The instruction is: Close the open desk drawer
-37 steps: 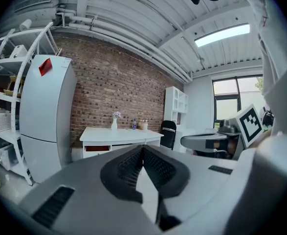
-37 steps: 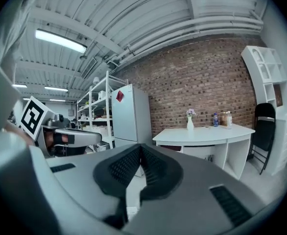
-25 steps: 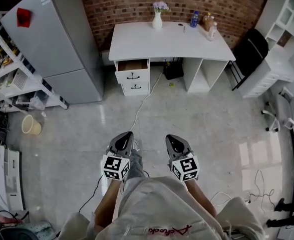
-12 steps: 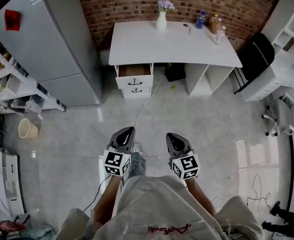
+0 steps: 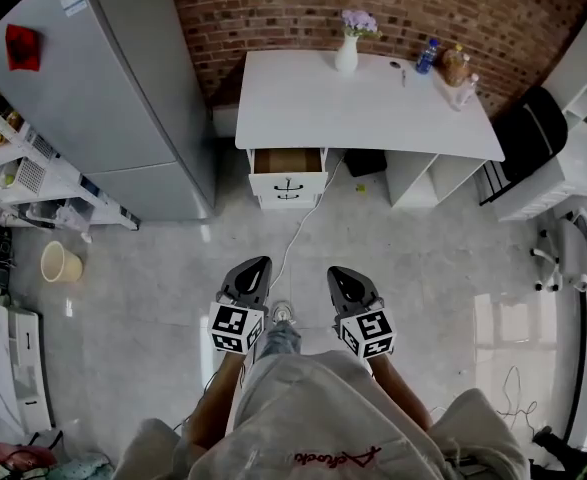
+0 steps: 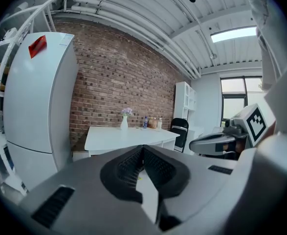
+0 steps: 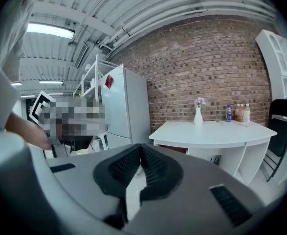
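Viewed from above, the person's grey left gripper (image 5: 259, 262) and grey right gripper (image 5: 335, 271) are held side by side above the pale tiled floor (image 5: 423, 258). Each has its jaws closed tip to tip, holding nothing and touching nothing. The open top drawer (image 5: 287, 161), white-fronted with a brown inside, lies well apart from both, straight ahead. It is pulled out of the white rectangular desk (image 5: 373, 103), which stands against the red brick wall (image 5: 273, 8). In both gripper views the grippers' own bodies hide nearly all of the drawer.
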Available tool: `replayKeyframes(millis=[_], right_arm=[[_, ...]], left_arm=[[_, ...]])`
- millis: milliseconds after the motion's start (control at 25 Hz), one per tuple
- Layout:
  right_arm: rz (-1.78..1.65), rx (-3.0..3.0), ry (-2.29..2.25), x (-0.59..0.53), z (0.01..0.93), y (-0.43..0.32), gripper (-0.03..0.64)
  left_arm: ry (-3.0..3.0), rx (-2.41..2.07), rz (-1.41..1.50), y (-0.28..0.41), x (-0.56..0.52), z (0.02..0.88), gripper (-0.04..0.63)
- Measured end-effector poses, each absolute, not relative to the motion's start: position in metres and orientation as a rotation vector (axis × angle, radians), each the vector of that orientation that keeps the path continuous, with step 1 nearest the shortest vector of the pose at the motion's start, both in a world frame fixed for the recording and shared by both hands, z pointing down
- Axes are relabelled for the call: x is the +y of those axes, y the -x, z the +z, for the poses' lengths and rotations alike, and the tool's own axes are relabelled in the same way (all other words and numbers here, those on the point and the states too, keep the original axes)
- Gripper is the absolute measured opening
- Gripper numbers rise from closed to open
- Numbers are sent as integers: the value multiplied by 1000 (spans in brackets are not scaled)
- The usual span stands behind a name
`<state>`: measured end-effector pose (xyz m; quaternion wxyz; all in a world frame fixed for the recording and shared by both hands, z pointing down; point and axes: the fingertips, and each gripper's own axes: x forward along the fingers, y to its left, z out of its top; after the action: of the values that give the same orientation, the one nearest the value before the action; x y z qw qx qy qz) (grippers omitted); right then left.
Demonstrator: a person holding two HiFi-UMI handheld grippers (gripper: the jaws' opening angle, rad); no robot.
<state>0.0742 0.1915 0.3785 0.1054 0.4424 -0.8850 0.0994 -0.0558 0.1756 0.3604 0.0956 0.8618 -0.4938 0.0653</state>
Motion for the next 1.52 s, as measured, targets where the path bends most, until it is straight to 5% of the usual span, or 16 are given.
replayKeyframes(millis=[1520], right_arm=[[460, -2517, -1316, -33, 434, -32, 18]], left_arm=[[-2461, -1311, 289, 79, -45, 428, 14]])
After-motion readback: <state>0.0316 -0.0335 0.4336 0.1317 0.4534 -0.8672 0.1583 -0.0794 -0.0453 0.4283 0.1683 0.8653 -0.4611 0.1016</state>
